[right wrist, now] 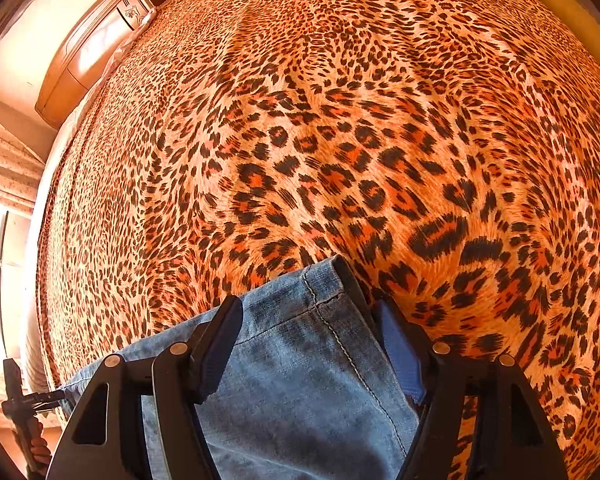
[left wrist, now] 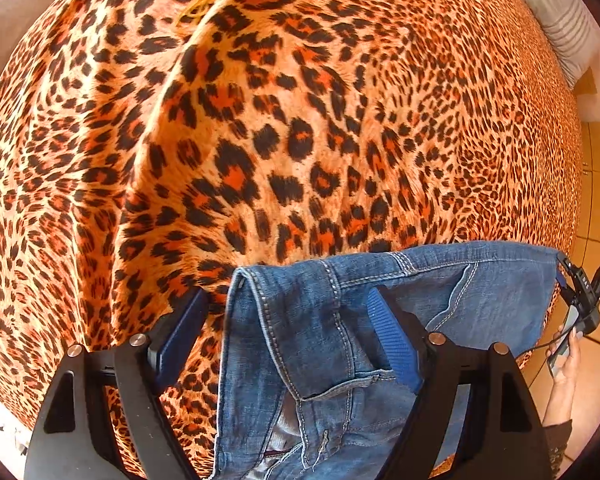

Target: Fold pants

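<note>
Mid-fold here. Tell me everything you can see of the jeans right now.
The jeans are blue, faded denim with pale topstitching. The left wrist view shows the waist end: the waistband edge, a seam and a pocket opening, with pale lining lower down. The right wrist view shows a stitched hem. They are stretched over the leopard-print bedspread. The left gripper has cloth between its open fingers; the right gripper likewise straddles the hem end. Whether either pinches the denim cannot be told.

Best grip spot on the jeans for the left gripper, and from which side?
Take the jeans at the stitched waistband corner, coming in from the near bed edge over the leopard bedspread. The doubled hem there is thick and lifted, lying between the left gripper's open fingers.
</note>
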`<state>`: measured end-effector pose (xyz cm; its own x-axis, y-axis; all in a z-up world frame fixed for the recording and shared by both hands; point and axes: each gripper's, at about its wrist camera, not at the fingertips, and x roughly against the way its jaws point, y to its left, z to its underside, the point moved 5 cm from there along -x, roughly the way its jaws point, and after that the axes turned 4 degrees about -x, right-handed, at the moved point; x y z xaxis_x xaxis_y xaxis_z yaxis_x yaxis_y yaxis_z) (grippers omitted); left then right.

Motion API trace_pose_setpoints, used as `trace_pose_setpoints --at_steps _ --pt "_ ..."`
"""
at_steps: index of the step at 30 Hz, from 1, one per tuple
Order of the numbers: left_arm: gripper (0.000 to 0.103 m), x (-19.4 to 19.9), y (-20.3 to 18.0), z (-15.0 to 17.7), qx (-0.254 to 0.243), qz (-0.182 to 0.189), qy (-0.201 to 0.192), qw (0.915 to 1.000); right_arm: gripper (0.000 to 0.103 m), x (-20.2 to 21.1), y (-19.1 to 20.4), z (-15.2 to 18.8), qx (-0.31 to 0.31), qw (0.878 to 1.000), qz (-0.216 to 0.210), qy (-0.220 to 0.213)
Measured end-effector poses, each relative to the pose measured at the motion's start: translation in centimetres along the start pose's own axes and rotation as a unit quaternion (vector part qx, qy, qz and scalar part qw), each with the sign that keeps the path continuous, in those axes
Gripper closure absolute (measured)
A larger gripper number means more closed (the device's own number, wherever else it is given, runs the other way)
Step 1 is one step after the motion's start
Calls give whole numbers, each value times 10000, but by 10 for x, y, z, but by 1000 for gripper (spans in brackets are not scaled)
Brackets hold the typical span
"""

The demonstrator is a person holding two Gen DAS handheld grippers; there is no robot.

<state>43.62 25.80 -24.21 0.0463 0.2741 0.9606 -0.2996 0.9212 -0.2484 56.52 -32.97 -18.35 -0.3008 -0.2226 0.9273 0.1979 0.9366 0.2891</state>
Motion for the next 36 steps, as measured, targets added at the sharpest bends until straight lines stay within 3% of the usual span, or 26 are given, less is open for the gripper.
trace_pose_setpoints --at_steps 3,4,5,6,7,8,10,11,13,16,19,28,36 --pt "22 -5 -22 0 -166 244 109 9995 27 -7 14 6 314 9993 209 51" --pt "24 -6 -26 0 -200 228 126 9995 32 -7 18 7 457 9985 295 79" --pt "28 -6 -26 2 -243 121 147 9995 43 -7 20 8 583 9974 401 98" --pt "41 -9 -29 2 -302 -18 166 9994 49 -9 24 10 654 9968 428 144" --pt "54 -13 -33 2 -357 -167 169 9991 63 -9 24 11 666 9967 432 168" --pt "60 -13 -34 1 -421 -287 143 9986 75 -7 25 13 651 9969 415 169" --pt "75 -6 -39 6 -587 -430 38 9973 81 -2 28 18 710 9967 373 127" --pt "75 4 -40 11 -708 -545 -62 9960 84 2 30 19 800 9960 388 80" --pt "76 15 -54 21 -1015 -934 -343 9899 87 8 35 23 954 9944 459 -19" --pt "78 24 -82 37 -1495 -1641 -823 9716 89 25 41 34 1061 9928 488 -255" --pt "79 34 -104 54 -1699 -2024 -1193 9571 89 42 41 32 1053 9926 410 -454" --pt "79 111 -108 118 -1583 -1901 -2001 9480 89 128 39 77 1090 9882 134 -1066" --pt "79 142 -102 190 -1489 -1779 -2567 9382 89 215 2 169 777 9841 -134 -1590"
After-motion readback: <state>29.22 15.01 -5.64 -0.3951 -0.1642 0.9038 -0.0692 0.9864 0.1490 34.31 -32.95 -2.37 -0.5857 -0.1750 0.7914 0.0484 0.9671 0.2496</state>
